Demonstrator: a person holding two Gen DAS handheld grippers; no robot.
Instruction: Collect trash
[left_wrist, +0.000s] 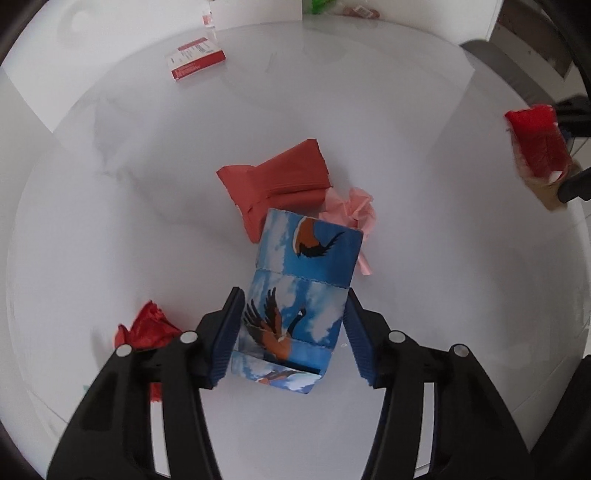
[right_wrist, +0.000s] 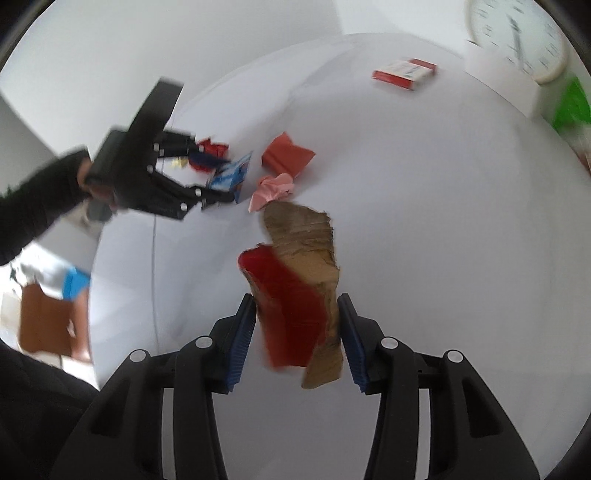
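Left gripper: closed on the blue bird-print carton, both blue pads pressed to its sides, lower centre of the left wrist view; also seen, blurred, at centre left of the right wrist view.
Blue bird-print carton: printed with clouds and flying geese; no readable writing; far end overlapping the pink tissue.
Right gripper: clamped on a torn piece of red and brown cardboard, lower centre of the right wrist view; same piece at the right edge of the left wrist view.
Red-orange packet: flat on the white table, centre of frame, just beyond the carton.
Pink tissue: crumpled, touching the packet's right end.
Red foil wrapper: crumpled, lower left, partly behind the left finger.
Red and white box: upper left, well apart from the rest; print too small to read.
Wall clock: upper right of the right wrist view, blurred, numerals unreadable.
Green object: right edge, blurred, unidentifiable.
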